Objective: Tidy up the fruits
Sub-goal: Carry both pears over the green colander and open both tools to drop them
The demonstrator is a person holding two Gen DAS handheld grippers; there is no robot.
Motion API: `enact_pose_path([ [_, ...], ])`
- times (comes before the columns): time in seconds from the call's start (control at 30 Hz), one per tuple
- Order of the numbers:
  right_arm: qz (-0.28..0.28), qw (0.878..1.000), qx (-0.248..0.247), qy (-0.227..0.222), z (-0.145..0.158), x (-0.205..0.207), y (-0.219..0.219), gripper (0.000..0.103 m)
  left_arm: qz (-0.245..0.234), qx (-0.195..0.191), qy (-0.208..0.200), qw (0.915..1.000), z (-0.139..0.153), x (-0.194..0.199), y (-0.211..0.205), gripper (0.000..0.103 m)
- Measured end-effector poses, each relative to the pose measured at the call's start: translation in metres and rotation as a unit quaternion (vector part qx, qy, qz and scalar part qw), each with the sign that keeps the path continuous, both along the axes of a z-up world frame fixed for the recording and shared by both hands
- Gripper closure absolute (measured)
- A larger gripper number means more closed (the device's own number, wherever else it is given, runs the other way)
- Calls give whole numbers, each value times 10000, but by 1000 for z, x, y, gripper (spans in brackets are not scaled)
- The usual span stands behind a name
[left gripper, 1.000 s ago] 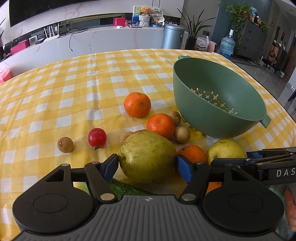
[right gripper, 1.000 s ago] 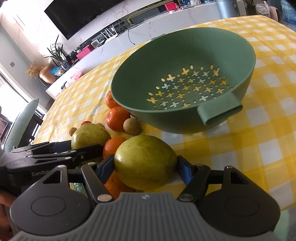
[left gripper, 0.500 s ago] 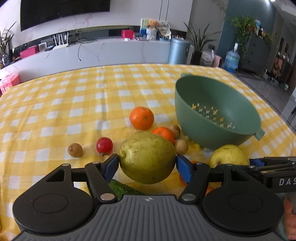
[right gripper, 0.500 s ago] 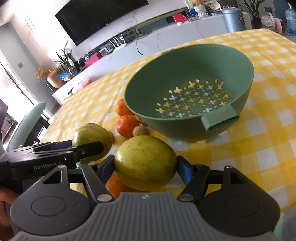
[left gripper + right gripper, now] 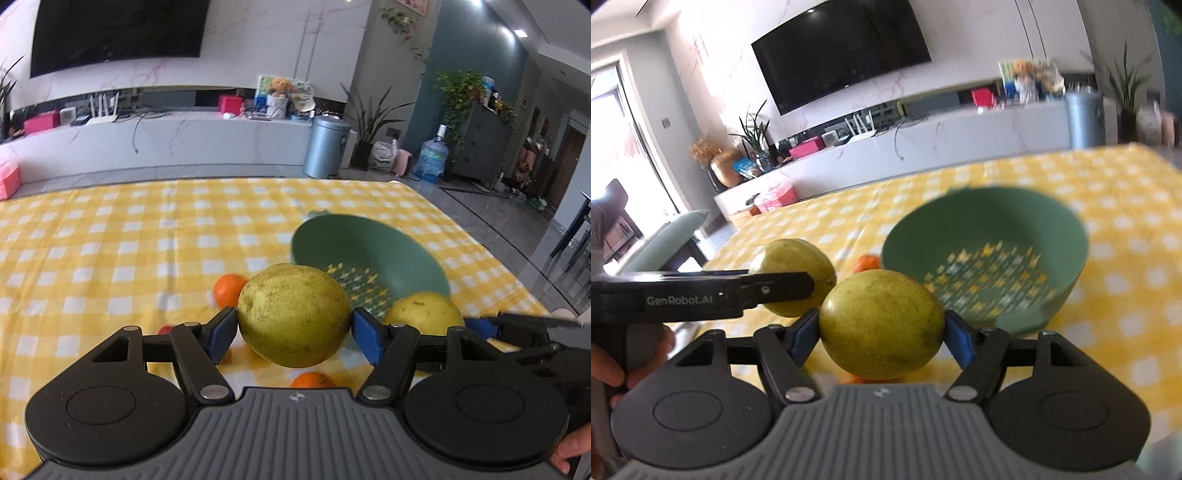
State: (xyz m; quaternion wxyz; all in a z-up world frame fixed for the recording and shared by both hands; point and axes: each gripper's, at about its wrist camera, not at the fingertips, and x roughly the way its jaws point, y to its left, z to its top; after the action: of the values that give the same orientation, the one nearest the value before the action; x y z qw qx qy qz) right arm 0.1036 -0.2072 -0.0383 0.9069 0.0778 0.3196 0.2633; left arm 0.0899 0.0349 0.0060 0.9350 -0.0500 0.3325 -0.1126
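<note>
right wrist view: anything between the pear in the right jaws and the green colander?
Nothing tall. In the right wrist view the pear, shut in the right gripper, sits off the bare checked tablecloth; the colander lies just beyond, empty.

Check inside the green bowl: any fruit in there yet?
No fruit shows in the bowl: only its bare perforated bottom. The held pear covers its near left edge, so that bit stays unseen.

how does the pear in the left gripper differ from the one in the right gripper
The left pear looks duller, olive-toned and speckled with brown; the right pear looks brighter yellow-green and smoother. The left pear's dimpled end faces left in its wrist view; the right pear shows none. Both are clamped off the table, before the green colander.
</note>
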Motion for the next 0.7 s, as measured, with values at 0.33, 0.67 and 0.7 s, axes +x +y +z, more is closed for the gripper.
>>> enact_pose_path([
  [0.33, 12, 9950, -1001, -31, 16, 64, -16, 35, -882, 690, 48, 9937, 9, 45, -53, 25],
  [0.67, 502, 9817, -1725, 624, -7, 127, -24, 35, -1329, 1132, 472, 9835, -14, 90, -80, 26],
  [0.7, 580, 9799, -1794, 650, -10, 130, -23, 35, -1369, 1189, 502, 9821, -17, 93, -81, 26],
])
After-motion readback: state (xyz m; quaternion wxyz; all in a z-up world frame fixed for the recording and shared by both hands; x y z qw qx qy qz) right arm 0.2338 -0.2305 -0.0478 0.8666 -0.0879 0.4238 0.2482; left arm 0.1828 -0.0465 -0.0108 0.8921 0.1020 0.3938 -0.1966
